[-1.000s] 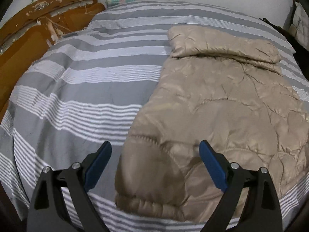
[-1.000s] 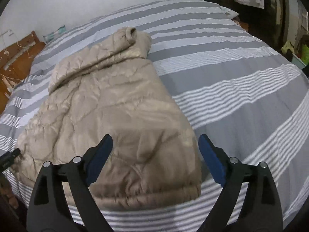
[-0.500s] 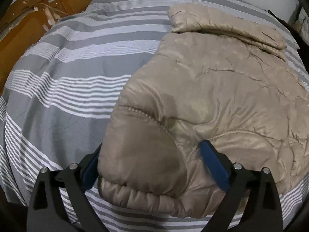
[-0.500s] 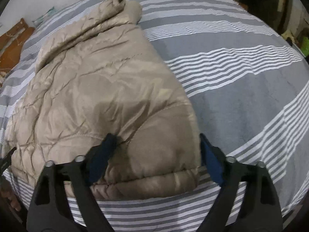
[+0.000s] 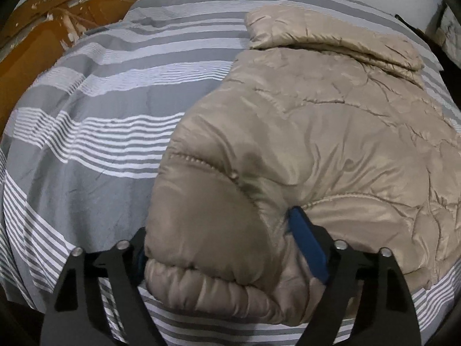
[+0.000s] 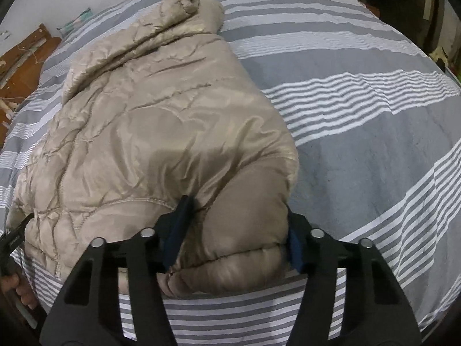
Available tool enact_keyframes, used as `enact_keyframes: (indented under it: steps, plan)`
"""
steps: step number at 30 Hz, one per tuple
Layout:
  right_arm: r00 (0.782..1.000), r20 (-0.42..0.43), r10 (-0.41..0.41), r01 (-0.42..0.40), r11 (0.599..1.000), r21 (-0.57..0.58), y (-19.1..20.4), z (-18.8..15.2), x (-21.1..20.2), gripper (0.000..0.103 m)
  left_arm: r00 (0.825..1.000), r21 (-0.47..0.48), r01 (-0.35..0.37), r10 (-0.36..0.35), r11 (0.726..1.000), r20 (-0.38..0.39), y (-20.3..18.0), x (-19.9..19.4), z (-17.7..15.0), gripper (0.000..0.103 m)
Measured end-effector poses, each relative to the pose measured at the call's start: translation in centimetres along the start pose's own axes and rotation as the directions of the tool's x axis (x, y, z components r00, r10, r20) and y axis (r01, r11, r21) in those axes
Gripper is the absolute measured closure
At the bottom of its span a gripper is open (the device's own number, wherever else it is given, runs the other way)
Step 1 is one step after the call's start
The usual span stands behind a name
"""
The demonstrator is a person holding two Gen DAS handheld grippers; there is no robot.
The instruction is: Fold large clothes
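Observation:
A beige quilted puffer jacket [image 5: 317,115] lies flat on the bed, its folded collar end at the far side. My left gripper [image 5: 219,227] straddles the jacket's near left hem corner. Its jaws are closing: the blue right pad [image 5: 308,248] dents the fabric, and the left finger is mostly hidden behind the bulging padding. In the right wrist view the same jacket [image 6: 158,115] fills the left half. My right gripper [image 6: 237,213] is closing on the near right hem corner, with both pads [image 6: 175,230] pressed into bunched fabric.
A grey and white striped bed cover [image 5: 100,144] [image 6: 360,144] spreads around the jacket on all sides. A worn wooden headboard [image 5: 28,43] stands at the far left. Dark furniture and clutter [image 6: 432,14] stand beyond the bed at the right. A person's hand [image 6: 17,288] shows at the lower left.
Both grippers came down onto the jacket's near hem and their jaws narrowed. The corners that lay loose between open fingers are now squeezed and bulging.

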State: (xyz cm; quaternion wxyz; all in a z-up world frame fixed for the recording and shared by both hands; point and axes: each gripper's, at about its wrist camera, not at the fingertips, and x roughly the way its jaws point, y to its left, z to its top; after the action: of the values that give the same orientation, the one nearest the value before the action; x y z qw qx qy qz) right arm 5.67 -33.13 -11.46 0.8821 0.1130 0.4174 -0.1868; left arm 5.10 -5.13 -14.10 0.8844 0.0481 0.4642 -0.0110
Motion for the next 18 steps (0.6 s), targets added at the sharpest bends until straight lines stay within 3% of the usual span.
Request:
enact_keyframes:
  steps: [2, 3, 4, 6, 11, 18]
  plan:
    - [1.000, 0.013, 0.019, -0.019, 1.000, 0.004, 0.0, 0.0, -0.3, 0.063, 1.000, 0.012, -0.003, 0.002, 1.000, 0.011, -0.1, -0.4, 0.1, 0.035]
    - [0.999, 0.020, 0.029, -0.029, 1.000, 0.010, 0.0, 0.0, -0.5, 0.067, 1.000, 0.015, -0.004, 0.004, 1.000, 0.017, 0.0, -0.7, 0.1, 0.049]
    - [0.998, 0.031, 0.047, -0.047, 0.999, 0.015, -0.1, 0.0, -1.0, 0.071, 1.000, 0.010, 0.000, 0.000, 1.000, 0.031, 0.3, -1.1, 0.3, 0.055]
    - [0.997, 0.042, 0.065, -0.066, 0.998, 0.007, 0.0, 0.2, -1.5, 0.075, 0.996, -0.036, 0.074, -0.072, 0.997, 0.055, 1.6, -1.9, 0.9, 0.074]
    - [0.991, 0.088, 0.099, -0.096, 0.994, -0.046, 0.7, 0.5, -3.4, 0.082, 0.993, 0.000, 0.090, -0.090, 0.996, 0.079, 1.3, -2.9, 1.3, 0.084]
    - [0.977, 0.159, 0.143, -0.125, 0.985, -0.119, 1.7, 1.5, -7.2, 0.082, 0.980, 0.042, 0.090, -0.096, 0.995, 0.176, 1.0, -6.3, 2.5, 0.085]
